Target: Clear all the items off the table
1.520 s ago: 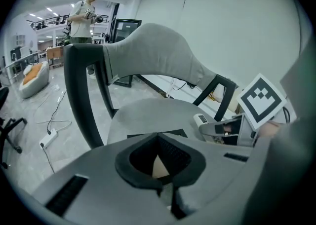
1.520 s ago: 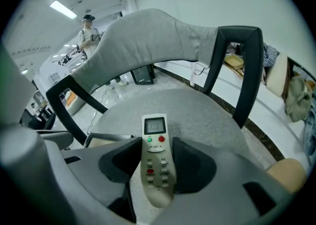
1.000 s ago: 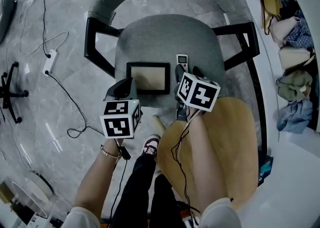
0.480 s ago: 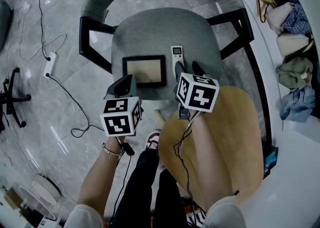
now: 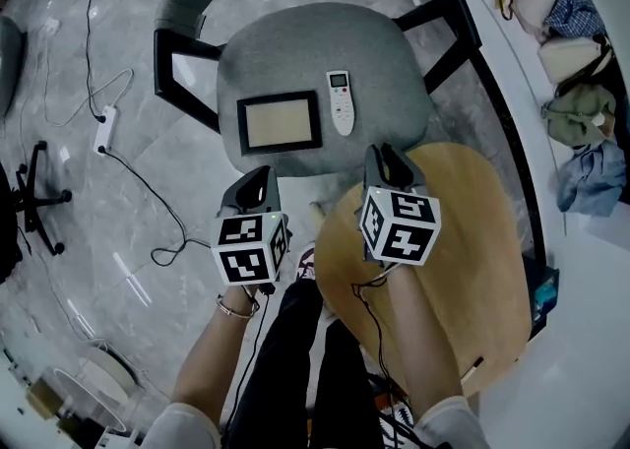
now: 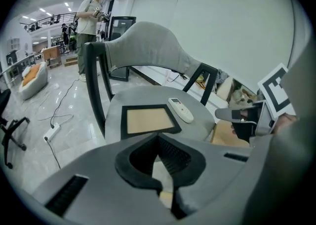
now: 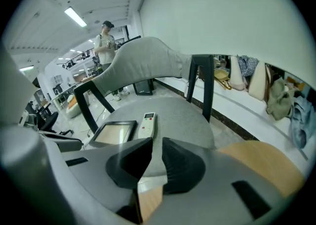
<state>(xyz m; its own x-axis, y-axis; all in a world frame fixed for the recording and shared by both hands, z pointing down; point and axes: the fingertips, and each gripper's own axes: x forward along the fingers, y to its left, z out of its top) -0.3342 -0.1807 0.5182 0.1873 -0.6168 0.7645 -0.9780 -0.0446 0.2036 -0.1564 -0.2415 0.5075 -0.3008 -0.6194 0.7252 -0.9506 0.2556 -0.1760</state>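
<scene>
So the white remote (image 5: 341,100) lies flat on the grey seat of the chair (image 5: 315,48), upper middle of the head view. Just to its left sits the black picture frame (image 5: 280,123) with a tan panel inside. The two are close beside each other but don't look like they're touching.

The round wooden table (image 5: 472,240) takes up the lower right of the frame, its upper left edge tucked right up by the front of the chair.

The right gripper (image 5: 389,163) hovers over that upper left edge of the table. Its jaws have just been closing and now stand a narrow slit apart with nothing between them. The left gripper (image 5: 254,186) hangs left of the table, below the chair's front edge, fingers clenched together on nothing.

Further out there's a power strip (image 5: 102,128) with its cable on the marble floor at the left, and a row of bags (image 5: 581,132) along the right edge. A person (image 6: 89,21) stands far back in the left gripper view.
</scene>
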